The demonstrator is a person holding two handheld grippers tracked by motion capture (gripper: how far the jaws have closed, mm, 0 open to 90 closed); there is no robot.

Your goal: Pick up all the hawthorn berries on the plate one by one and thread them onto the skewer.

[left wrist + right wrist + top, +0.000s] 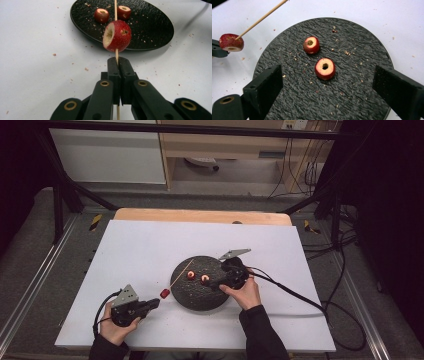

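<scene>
surface: white table sheet (150, 245), wooden edge at the far side, dark round textured plate (200, 295) near the middle
step: threading cored red fruits onto a skewer; one on, two to go
left gripper (117, 62): jaws fully closed, pinching the wooden skewer (115, 10) near its lower end; stick rises over the plate
skewered fruit (117, 35): cored hawthorn-like fruit, pierced crosswise, sitting low on the stick just above the jaws, off the plate's near-left rim
right gripper (327, 82): jaws wide apart, nothing between the pads, hovering over the plate
nearer fruit (325, 68): on the plate, core hole up, lies between the open jaws but untouched
farther fruit (311, 45): on the plate, just beyond the nearer one, apart from it
next move (judgement): lower the right jaws around the nearer fruit, close gently on its sides, lift, line the core hole up with the skewer tip, slide it on
caution (judgement): fruit is small and round, may roll or squash; left must hold the stick steady
</scene>
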